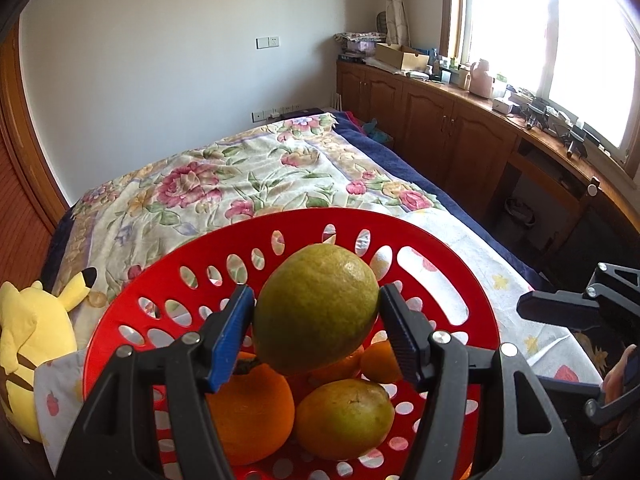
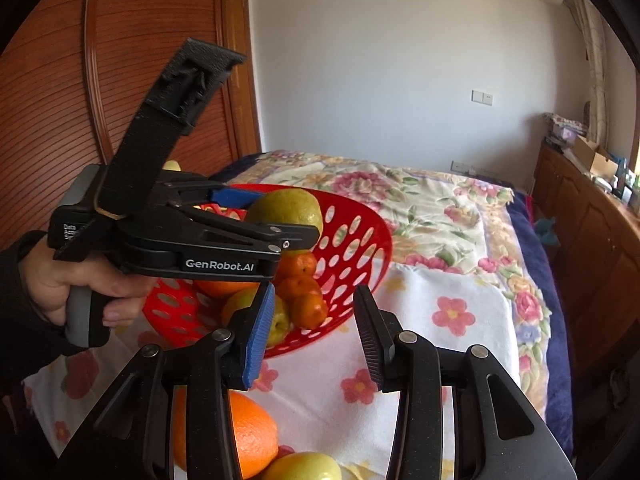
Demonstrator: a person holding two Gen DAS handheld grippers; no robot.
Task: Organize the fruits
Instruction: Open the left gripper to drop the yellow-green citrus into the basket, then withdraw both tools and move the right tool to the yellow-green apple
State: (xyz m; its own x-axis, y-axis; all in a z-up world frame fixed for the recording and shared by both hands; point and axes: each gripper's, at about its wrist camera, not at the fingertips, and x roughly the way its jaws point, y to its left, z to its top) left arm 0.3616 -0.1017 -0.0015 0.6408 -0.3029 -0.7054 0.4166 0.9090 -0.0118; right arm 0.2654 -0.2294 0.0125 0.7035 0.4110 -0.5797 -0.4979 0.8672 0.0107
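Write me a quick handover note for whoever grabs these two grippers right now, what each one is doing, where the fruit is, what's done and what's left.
Left gripper: shut on a green-yellow fruit, held above the red basket.
Right gripper: holds nothing; jaws a little apart and empty, over the flowered cloth.
Done: the basket on the bed already holds a large orange, a second green fruit and small oranges.
Left: let the held fruit down into the basket, then probably collect the loose orange and the yellow fruit lying on the cloth near the right gripper.
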